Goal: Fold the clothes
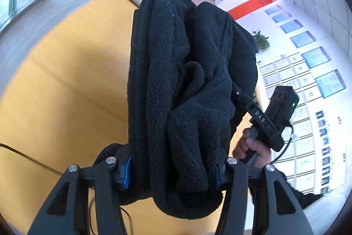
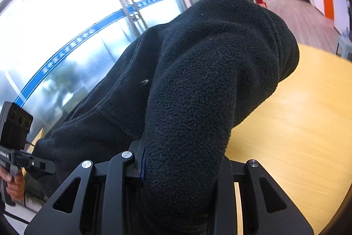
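Above the yellow wooden table (image 1: 66,80), clear of its top, a black fleece garment (image 1: 187,85) hangs bunched between the two grippers. The left gripper (image 1: 173,171) has its fingers closed in on a thick wad of the fleece, the blue pads (image 1: 126,173) pressed against the cloth on either side. The right gripper (image 2: 180,169) likewise has a fat roll of fleece wedged between its fingers, which stand only as far apart as the cloth forces them. From the left wrist view the right gripper's body and the hand (image 1: 248,147) holding it show just beyond the garment, so the two grips sit close together. As for progress, the garment is lifted and gathered into loose, heavy folds, not lying as a flat, squared stack; that would fit either a piece being shaken out for folding or a part-folded piece being carried, and I cannot tell which. No neat folded result shows on the table. The fleece looks thick, soft and nubbly, with a stitched hem or seam running down its length, lint specks on the surface, and layers doubled over one another.
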Demonstrator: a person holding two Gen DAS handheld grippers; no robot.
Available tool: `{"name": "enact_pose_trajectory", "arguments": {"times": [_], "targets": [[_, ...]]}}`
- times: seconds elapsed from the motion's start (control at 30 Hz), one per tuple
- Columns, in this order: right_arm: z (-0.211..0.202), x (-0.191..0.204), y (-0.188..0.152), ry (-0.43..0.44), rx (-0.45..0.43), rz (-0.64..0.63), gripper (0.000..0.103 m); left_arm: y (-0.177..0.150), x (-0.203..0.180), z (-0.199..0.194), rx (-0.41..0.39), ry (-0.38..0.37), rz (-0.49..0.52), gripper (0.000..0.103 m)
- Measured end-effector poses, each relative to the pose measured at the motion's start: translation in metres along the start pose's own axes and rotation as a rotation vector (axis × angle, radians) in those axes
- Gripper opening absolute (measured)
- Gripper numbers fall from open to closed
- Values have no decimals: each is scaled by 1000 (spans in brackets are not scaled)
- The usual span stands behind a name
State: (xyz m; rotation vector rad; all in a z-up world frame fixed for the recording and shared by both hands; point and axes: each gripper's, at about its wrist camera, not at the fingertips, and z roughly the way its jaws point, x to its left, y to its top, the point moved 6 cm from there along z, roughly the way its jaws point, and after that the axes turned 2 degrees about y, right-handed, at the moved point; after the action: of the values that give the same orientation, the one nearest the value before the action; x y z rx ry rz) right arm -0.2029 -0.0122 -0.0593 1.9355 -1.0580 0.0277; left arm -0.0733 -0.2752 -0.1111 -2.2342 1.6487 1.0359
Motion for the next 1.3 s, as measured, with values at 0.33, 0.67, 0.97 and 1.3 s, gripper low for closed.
{"name": "enact_pose_trajectory", "arguments": {"times": [0.33, 0.67, 0.97, 1.3], "targets": [[176, -19, -28, -181, 137, 93, 29, 122, 140, 58, 101, 17, 99, 55], [160, -48, -66, -240, 185, 90, 34, 144, 137, 65, 154, -99, 131, 57], [191, -40, -11, -218, 166, 91, 35, 127, 114, 75, 125, -59, 131, 63], [116, -18, -18, -389, 312, -90, 89, 70, 43, -26, -108, 349, 273, 91]]}}
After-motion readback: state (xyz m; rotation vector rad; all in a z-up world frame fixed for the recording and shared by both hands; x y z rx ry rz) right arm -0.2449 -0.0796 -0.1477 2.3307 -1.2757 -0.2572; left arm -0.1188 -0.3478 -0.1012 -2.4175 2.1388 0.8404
